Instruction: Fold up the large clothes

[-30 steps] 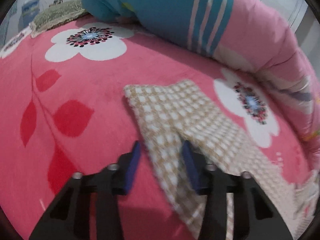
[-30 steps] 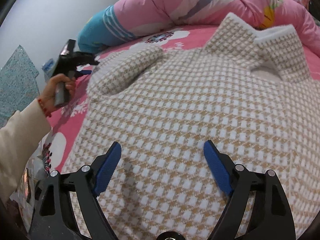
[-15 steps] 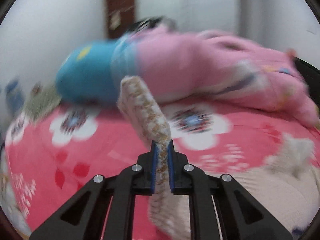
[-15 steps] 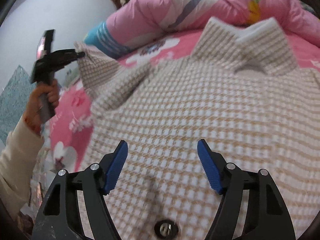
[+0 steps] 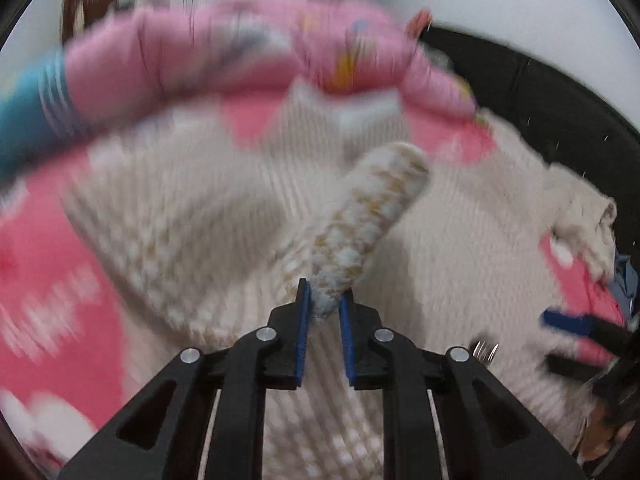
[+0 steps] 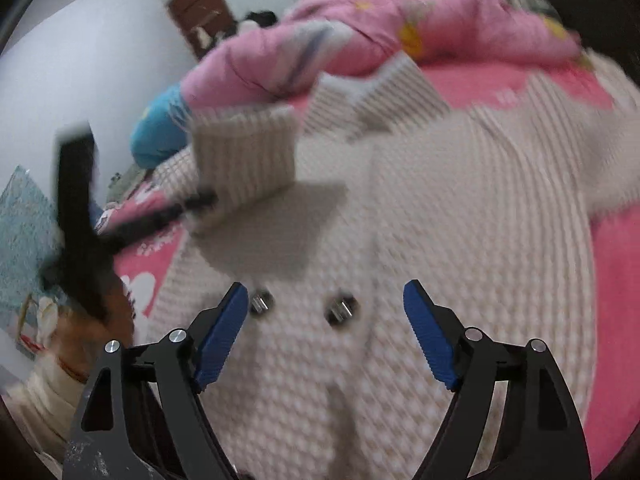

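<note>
Over the coat (image 6: 400, 240), keep left gripper (image 5: 323, 312) pinching the sleeve (image 5: 360, 224), lay cuff flat across buttons (image 6: 338, 312), right gripper (image 6: 326, 332) spread wide.

A rolled pink quilt (image 6: 360, 40) blocks the top of the frame; pink bed (image 6: 616, 280) lies bare at right, and the coat (image 6: 460, 220) spreads flat mid-frame.
</note>
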Demonstrator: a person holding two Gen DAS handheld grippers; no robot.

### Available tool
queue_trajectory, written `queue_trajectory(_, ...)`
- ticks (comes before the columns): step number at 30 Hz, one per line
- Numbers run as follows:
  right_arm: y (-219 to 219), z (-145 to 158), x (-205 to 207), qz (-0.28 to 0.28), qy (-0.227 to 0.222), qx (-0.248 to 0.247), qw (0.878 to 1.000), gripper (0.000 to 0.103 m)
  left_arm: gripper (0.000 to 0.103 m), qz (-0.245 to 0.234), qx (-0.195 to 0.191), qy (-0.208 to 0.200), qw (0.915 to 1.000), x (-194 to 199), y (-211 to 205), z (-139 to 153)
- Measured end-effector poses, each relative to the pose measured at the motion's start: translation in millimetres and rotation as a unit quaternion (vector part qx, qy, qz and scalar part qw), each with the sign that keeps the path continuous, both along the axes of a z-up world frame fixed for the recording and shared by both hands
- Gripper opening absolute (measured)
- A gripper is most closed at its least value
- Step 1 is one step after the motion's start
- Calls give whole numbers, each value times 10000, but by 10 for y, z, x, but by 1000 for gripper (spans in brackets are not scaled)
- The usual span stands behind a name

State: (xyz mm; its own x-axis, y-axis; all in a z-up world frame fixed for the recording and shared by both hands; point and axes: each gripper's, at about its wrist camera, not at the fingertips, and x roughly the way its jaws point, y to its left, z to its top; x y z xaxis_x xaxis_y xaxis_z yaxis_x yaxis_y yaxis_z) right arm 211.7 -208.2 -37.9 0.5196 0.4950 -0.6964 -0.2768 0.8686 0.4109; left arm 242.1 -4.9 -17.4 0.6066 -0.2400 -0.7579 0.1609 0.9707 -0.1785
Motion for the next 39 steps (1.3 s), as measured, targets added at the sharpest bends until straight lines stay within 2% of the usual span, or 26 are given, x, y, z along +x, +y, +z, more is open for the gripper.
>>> queue_trajectory(1,-95,-45,3,-45,206,99,9997,77,17,68,-47,348,9994,-18,-13,-252)
queue_trajectory(2,-136,-49,18,-60,285,147,9995,77,17,97,-68,390,9992,-57,-21,-323)
queue_trajectory(4,-228,-11,52,-66,366,293,9989,77,20,99,-71,102,9999,-194,-36,-290)
queue_trajectory(6,-225,45,106,-12,390,490,9980,78,53,26,-224,82,9997,-225,-3,-217)
queue_trajectory(7,-207,82,156,62,424,685,9967,78,76,76,-400,-14,9992,-268,50,-147)
queue_trajectory(8,-170,107,187,121,455,805,9956,78,78,129,-484,-165,9986,-318,100,-105)
queue_trajectory(9,-133,127,225,211,502,962,9939,78,78,112,-554,-374,9977,-390,150,-30)
queue_trajectory(13,160,137,456,546,760,1476,9846,78,78,230,-524,-424,9975,-477,332,9)
queue_trajectory(15,310,83,595,574,977,1601,9806,78,78,431,-344,-352,9979,-458,418,-49)
queue_trajectory(18,436,-46,732,527,1301,1756,9744,71,78,869,117,-100,9961,-449,551,-202)
queue_trajectory(21,526,-172,903,448,1624,1885,9675,62,78,1035,55,88,9946,-391,677,-317)
queue_trajectory(26,606,-349,1036,189,2004,1567,9669,52,78,1052,100,-24,9944,-378,705,-370)
queue_trajectory(31,694,-437,1139,107,2045,1319,9699,43,78,1069,-18,-47,9943,-373,733,-391)
queue_trajectory(33,763,-437,1166,123,1998,1137,9731,32,78,1069,-37,-47,9942,-353,736,-398)
queue_trajectory(35,816,-407,1151,219,1903,973,9767,7,78,1072,-16,-54,9942,-349,727,-407)
queue_trajectory(39,863,-172,1130,222,1404,687,9875,6,78,1077,0,-58,9942,-357,722,-404)
